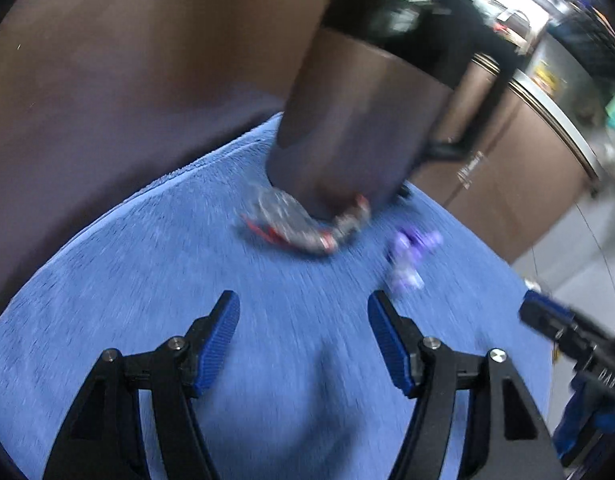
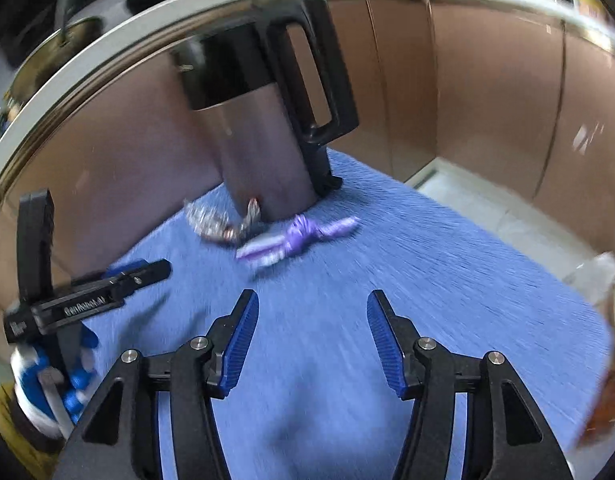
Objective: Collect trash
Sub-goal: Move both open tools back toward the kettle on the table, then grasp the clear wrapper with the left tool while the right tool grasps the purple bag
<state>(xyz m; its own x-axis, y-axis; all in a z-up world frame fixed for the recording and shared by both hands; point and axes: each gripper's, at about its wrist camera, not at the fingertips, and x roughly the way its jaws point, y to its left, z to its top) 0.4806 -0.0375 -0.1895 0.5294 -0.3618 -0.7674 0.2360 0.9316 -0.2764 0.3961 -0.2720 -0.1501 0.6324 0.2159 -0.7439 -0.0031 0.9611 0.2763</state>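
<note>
Since both grippers (image 1: 303, 340) (image 2: 312, 340) hang released, the right should pinch the crumpled purple foil wrapper's (image 2: 295, 238) knotted middle.

Both hand-held grippers: black frames w/ silver screws, ribbed blue pads (image 2: 243, 336). Left hand-held gripper (image 2: 147, 272) has white lettering; blue/white glove (image 2: 67, 384) behind it.

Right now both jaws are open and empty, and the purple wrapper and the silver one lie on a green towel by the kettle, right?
Not quite: the towel is blue, as both wrist views show. The purple wrapper and silver wrapper do lie on it by the kettle, and both jaws are open and empty.
</note>
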